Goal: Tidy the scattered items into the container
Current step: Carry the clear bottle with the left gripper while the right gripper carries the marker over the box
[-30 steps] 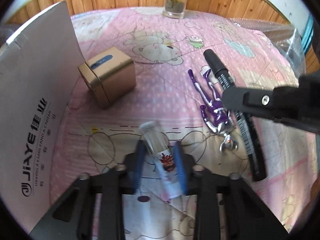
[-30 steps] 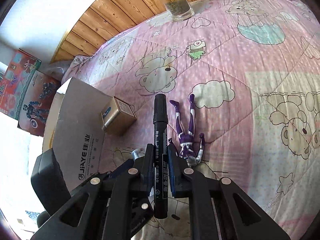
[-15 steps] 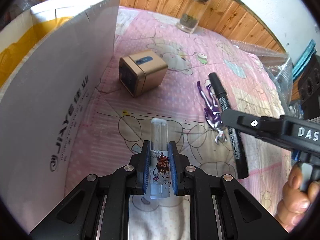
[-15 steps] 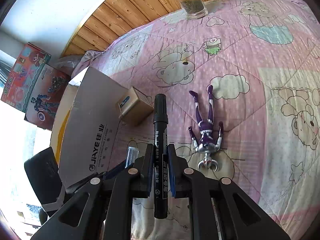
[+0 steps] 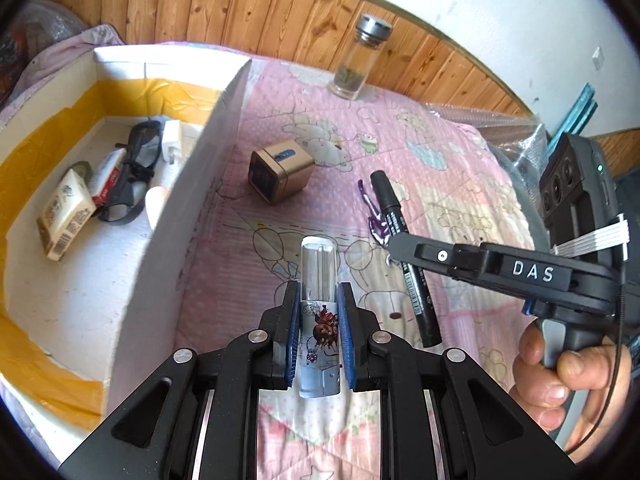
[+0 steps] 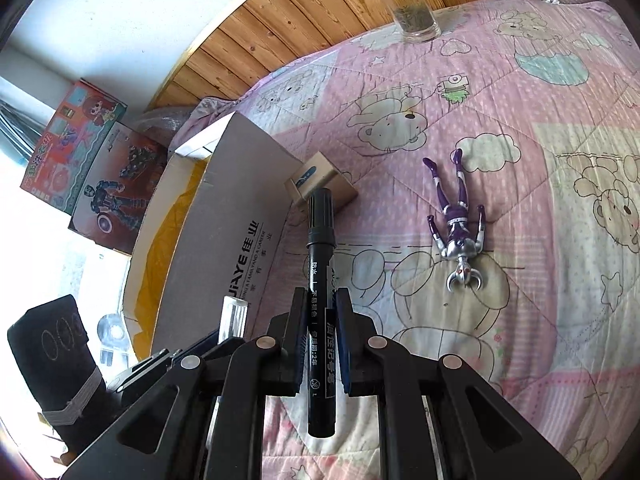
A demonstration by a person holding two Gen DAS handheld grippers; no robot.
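The left gripper (image 5: 319, 322) has its blue pads pressed on a small clear plastic tube with a cartoon sticker (image 5: 320, 300), which points away to 12 o'clock over the pink quilt with bear drawings (image 5: 440, 152). The right gripper (image 6: 321, 332) is closed narrow on a black marker pen with white writing (image 6: 320, 280), its cap also toward 12 o'clock. In the left wrist view this marker and the right gripper come in from 3 o'clock, with a person's hand (image 5: 560, 372) on the handle.

The open white cardboard box with yellow tape inside (image 5: 192, 184) stands at 9 to 10 o'clock of the left gripper. Inside it lie dark glasses (image 5: 132, 168), a small cream packet (image 5: 64, 216), a red and white packet (image 5: 106, 178) and a white plug (image 5: 172, 140).

On the quilt, a gold square tin (image 5: 280, 176) rests just beside the box wall at 11 o'clock. A purple and silver toy figure (image 6: 456, 220) lies flat at 1 o'clock in the right wrist view. A glass jar with a metal lid (image 5: 356, 64) stands upright at the far edge, near the wooden wall panel (image 5: 200, 8).
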